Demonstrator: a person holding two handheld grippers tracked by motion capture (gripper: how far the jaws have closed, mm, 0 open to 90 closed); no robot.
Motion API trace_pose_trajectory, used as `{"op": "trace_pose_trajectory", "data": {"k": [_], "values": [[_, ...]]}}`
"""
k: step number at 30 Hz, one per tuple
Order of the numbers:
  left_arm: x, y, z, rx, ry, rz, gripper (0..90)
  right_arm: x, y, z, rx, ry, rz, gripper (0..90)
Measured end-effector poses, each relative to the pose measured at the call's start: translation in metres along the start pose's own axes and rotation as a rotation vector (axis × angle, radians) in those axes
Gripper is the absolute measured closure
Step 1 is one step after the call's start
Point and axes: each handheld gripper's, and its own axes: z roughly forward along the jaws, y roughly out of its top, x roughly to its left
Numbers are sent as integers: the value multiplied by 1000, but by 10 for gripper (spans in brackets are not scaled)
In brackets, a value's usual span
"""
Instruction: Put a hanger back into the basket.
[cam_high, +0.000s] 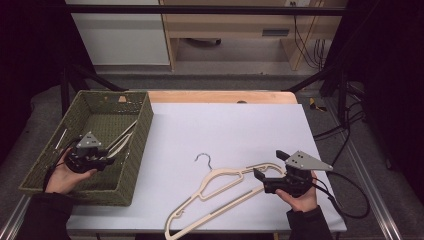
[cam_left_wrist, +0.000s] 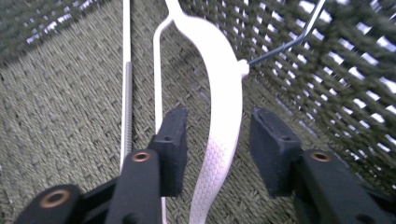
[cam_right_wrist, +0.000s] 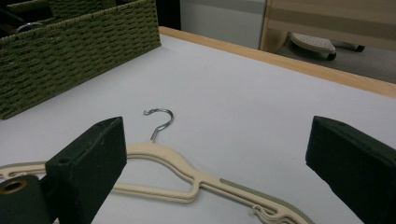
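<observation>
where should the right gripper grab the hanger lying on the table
Probably the hanger shoulder arm nearest the right gripper, away from the metal hook. It lies flat on the table, so come from above with the open jaws astride that thin arm; the ribbed strip there should resist slipping.

The high view looks forward and down over the whole tabletop (cam_high: 260, 130). The left gripper view sits close inside the woven basket (cam_left_wrist: 70, 116). The right gripper view skims low across the tabletop, sharing basket and hanger (cam_right_wrist: 187, 179) with the high view.

No readable text, labels or numbers.
</observation>
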Motion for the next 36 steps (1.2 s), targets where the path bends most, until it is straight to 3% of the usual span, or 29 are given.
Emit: {"op": "trace_pose_trajectory", "data": {"k": [4,12,15,17,19,26,32,36], "values": [[2,3,-10,-70,23,-25,468,0,0,0,0,0,2,58],[-1,13,-43,-301,41,-118,281,1,1,0,-5,-1,1,57],[-11,19,-52,-399,20,-163,217,2,2,1,-7,4,8,55],[-21,25,-56,-430,29,-151,182,2,3,1,-8,3,6,55],[-35,33,-60,-466,12,-138,144,3,3,2,-8,2,9,55],[-82,47,-57,-539,-75,-115,76,4,3,5,-5,5,17,54],[-119,51,-46,-558,-134,-129,67,4,2,6,1,8,13,53],[-140,49,-36,-555,-173,-112,67,5,1,8,8,3,14,56]]}}
